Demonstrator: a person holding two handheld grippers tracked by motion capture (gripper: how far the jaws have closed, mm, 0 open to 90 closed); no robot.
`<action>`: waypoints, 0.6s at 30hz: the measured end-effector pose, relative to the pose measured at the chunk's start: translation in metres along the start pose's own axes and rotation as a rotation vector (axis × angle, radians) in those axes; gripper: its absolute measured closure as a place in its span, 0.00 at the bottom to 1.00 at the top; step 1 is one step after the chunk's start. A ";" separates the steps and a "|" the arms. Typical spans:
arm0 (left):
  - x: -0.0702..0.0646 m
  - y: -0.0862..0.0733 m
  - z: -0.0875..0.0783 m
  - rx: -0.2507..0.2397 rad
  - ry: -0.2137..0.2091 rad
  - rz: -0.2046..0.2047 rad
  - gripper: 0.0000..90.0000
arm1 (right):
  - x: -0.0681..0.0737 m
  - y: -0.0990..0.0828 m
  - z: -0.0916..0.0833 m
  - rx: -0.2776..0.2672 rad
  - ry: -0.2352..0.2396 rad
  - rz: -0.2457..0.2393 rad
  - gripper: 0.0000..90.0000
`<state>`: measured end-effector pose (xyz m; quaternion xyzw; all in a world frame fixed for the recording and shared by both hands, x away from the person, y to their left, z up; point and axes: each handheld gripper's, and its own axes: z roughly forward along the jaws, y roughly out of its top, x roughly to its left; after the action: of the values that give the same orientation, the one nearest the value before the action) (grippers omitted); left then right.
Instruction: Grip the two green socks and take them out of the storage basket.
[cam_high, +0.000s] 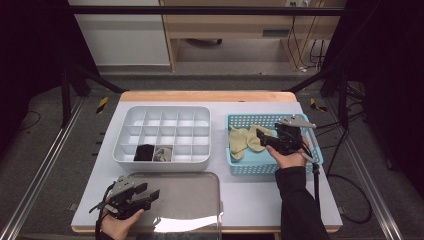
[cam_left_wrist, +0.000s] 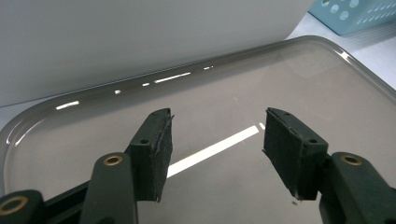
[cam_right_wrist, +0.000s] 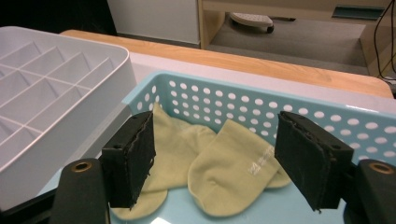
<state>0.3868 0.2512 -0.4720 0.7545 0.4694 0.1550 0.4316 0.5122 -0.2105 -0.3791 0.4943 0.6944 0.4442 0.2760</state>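
Pale yellow cloth socks (cam_right_wrist: 219, 163) lay in the perforated light-blue plastic basket (cam_right_wrist: 327, 119), right tool (cam_right_wrist: 217, 161) held just above them, jaws apart, nothing gripped. Pick-up judged in hand; lowering and closing called for next. Left tool (cam_left_wrist: 217, 144) was parked apart over the grey glossy tray (cam_left_wrist: 327, 84).

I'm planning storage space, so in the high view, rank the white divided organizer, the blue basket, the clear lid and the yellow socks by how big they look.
1. Clear lid and white divided organizer: look alike, and the lid lies nearer the camera, so unranked.
2. Blue basket.
3. Yellow socks, smallest.
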 end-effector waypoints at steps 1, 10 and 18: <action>0.000 0.000 0.000 0.000 0.004 0.001 0.46 | -0.001 0.002 0.003 0.004 0.005 0.001 0.32; 0.001 0.000 0.000 0.001 -0.002 -0.002 0.46 | -0.011 0.019 0.025 0.005 -0.049 -0.004 0.32; 0.002 0.000 0.001 0.004 -0.004 0.003 0.46 | -0.024 0.012 0.052 0.071 -0.067 0.007 0.34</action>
<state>0.3881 0.2524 -0.4730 0.7562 0.4679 0.1534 0.4309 0.5684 -0.2133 -0.3931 0.5208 0.6982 0.4035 0.2800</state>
